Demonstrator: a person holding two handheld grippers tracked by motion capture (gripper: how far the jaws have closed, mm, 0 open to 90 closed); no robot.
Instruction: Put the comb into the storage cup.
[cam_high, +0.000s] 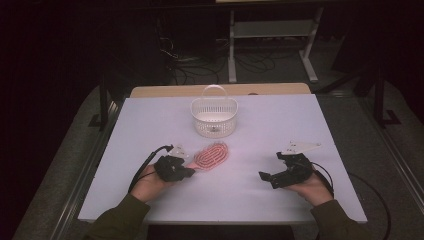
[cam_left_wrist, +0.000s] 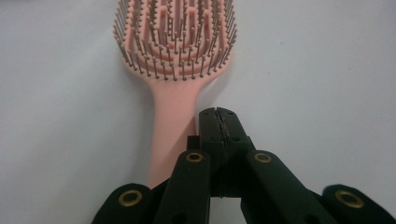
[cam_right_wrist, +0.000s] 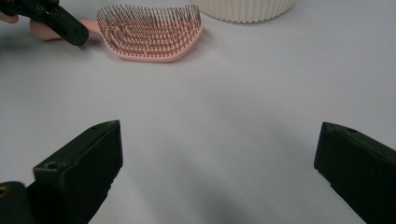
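Note:
A pink hairbrush (cam_high: 212, 155) lies bristles up on the white table (cam_high: 250, 125), in front of a white handled basket (cam_high: 214, 117). My left gripper (cam_high: 187, 171) sits at the brush's handle end. In the left gripper view its jaws (cam_left_wrist: 218, 116) are pressed together with nothing between them, just to the right of the pink handle (cam_left_wrist: 173, 116). My right gripper (cam_high: 271, 166) rests at the right of the table, open and empty. In the right gripper view its jaws (cam_right_wrist: 219, 154) stand wide apart over bare table, with the brush (cam_right_wrist: 152, 32) and the left gripper (cam_right_wrist: 70, 30) farther off.
The basket (cam_right_wrist: 245, 9) stands at the back middle of the table and looks empty. A wooden board edge (cam_high: 220, 90) shows behind the table. Cables and a white shelf frame (cam_high: 272, 35) lie on the dark floor beyond.

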